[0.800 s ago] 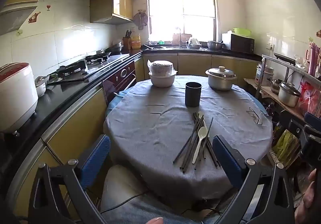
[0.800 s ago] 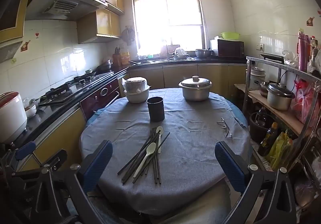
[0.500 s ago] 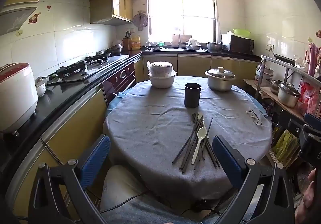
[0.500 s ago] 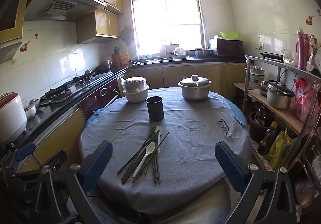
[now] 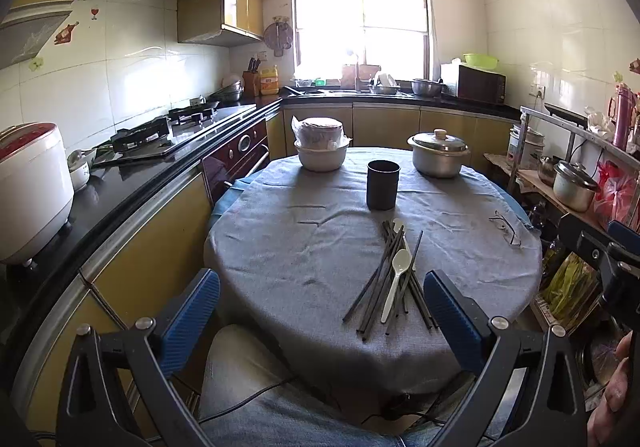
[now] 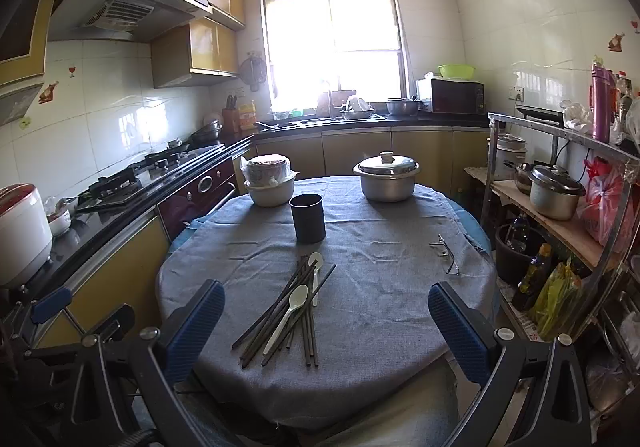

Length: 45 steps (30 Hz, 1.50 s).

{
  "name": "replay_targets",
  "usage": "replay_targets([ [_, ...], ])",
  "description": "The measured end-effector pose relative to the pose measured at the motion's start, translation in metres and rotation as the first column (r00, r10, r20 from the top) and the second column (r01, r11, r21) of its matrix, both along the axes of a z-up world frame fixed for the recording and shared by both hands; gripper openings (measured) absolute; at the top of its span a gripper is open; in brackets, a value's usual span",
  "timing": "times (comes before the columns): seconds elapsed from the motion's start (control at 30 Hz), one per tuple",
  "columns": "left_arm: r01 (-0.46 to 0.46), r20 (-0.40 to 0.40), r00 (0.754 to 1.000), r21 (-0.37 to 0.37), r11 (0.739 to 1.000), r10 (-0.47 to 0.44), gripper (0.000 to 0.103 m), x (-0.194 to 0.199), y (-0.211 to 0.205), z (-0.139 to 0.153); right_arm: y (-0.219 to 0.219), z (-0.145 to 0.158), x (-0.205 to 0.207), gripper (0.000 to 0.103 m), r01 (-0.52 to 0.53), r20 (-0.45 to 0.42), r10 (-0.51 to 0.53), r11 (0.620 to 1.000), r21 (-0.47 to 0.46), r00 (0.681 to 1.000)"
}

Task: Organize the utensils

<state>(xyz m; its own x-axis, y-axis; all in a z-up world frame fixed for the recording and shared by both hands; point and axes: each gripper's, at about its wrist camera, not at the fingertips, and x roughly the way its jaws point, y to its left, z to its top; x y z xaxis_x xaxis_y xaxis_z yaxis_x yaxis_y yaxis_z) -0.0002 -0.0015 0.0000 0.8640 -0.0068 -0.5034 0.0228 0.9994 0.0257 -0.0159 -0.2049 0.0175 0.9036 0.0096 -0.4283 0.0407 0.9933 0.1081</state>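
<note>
- Progress: nil. All utensils loose on bench (image 6: 400, 327); black holder cup (image 6: 307, 217) appears empty, interior not fully visible.
- Location: chopsticks (image 6: 280, 317) and two white spoons (image 6: 289, 311) piled near bench's front edge, cup just beyond at 12 o'clock, apart from pile.
- Axis: pile fans out; most sticks run approx 7-to-1 o'clock in right wrist view, a few nearer 6-to-12. Upper spoon's bowl points at 1 o'clock, toward cup.
- Left gripper (image 5: 320, 311), right gripper (image 6: 324, 323): jaws wide apart, nothing between, short of pile.
- Remaining: pick up every piece, stand in cup.
</note>
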Motion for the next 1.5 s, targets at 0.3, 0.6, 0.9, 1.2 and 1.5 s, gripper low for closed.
replay_targets([
  [0.3,-0.008,-0.007,1.0,-0.006,1.0,0.008,0.101,0.0011,0.0018,-0.001,-0.0004,-0.0001,-0.0005,0.103,0.002,0.0,-0.002,1.0,-0.004,1.0],
  [0.6,-0.012,-0.011,1.0,-0.006,1.0,0.012,0.101,0.0007,0.0015,-0.0014,-0.001,0.001,-0.0004,0.103,0.001,-0.002,-0.001,1.0,0.002,1.0],
  [0.9,-0.009,-0.01,1.0,-0.006,1.0,0.009,0.101,0.0003,0.0014,-0.0017,0.0005,0.0014,-0.0016,0.103,-0.004,0.004,0.004,1.0,-0.001,1.0],
  [1.2,-0.006,-0.011,1.0,-0.012,1.0,0.006,0.101,-0.0013,0.0021,-0.0007,-0.0028,0.0027,-0.0018,0.103,-0.005,0.006,0.005,1.0,-0.001,1.0],
  [1.5,-0.01,-0.01,1.0,-0.015,1.0,0.01,0.101,-0.0013,0.0032,0.0002,-0.0037,0.0012,-0.0013,0.103,-0.006,0.005,0.006,1.0,0.008,1.0],
])
